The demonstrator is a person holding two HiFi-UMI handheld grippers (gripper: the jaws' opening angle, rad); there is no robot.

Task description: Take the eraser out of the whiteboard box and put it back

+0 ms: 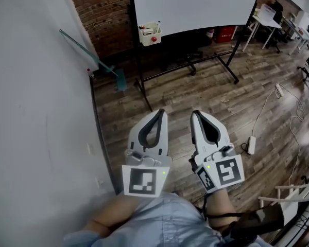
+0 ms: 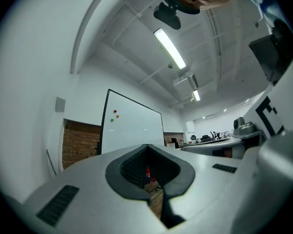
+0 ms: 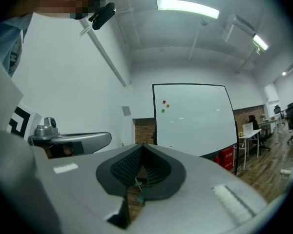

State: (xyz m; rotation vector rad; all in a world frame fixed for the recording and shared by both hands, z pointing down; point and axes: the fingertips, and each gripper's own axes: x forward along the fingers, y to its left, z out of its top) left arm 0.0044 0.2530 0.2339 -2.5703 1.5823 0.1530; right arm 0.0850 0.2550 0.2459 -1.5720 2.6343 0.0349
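A white whiteboard box hangs at the lower left corner of the rolling whiteboard, with a red item at its front; I cannot make out the eraser in it. Both grippers are held side by side over the wood floor, well short of the board and pointing toward it. The left gripper is shut and empty, tips meeting. The right gripper is shut and empty too. Both gripper views show the whiteboard ahead with small coloured magnets.
A white wall runs along the left, with a teal long-handled tool leaning on it. The whiteboard's stand legs spread over the floor. A power strip with cable lies at right. Desks and chairs stand at the far right.
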